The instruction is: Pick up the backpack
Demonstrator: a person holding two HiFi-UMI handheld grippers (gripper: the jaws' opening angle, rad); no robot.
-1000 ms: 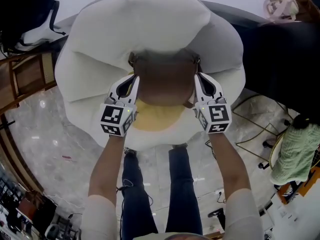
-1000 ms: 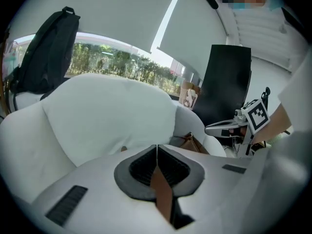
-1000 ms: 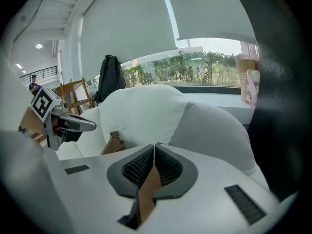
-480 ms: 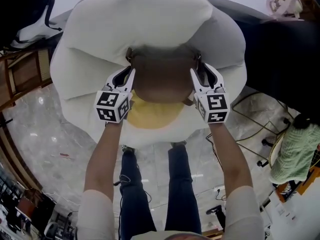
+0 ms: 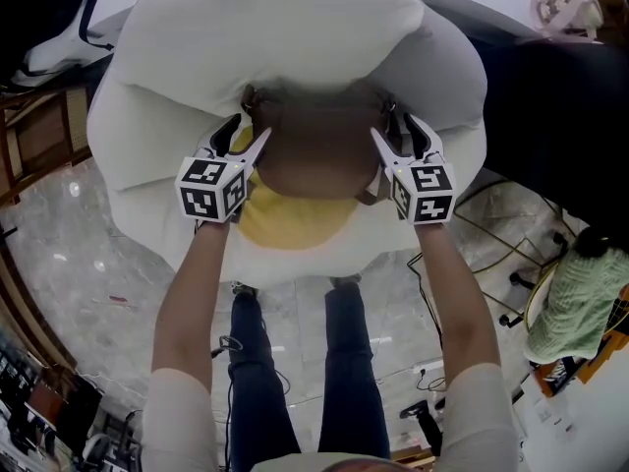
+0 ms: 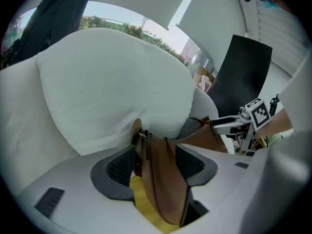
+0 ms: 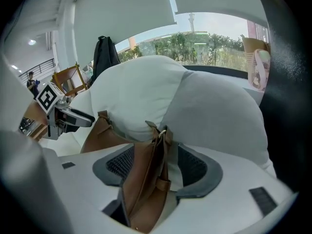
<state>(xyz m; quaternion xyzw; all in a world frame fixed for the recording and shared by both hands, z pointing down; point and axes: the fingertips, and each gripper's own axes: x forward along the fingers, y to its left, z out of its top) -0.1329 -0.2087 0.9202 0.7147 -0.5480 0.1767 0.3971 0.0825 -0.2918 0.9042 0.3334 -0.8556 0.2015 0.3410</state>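
Currently, backpack sides between opening jaws of left gripper, right gripper, neither clamping

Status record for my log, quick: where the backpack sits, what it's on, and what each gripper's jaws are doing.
backpack: brown leather, lying between the two grippers
support: white cushion, with its yellow patch under the bag's near edge
left gripper: jaws opening, apart; the bag's left side stands between them, not pinched
right gripper: jaws opening, apart; the bag's right side stands between them, not pinched
grip on bag: none
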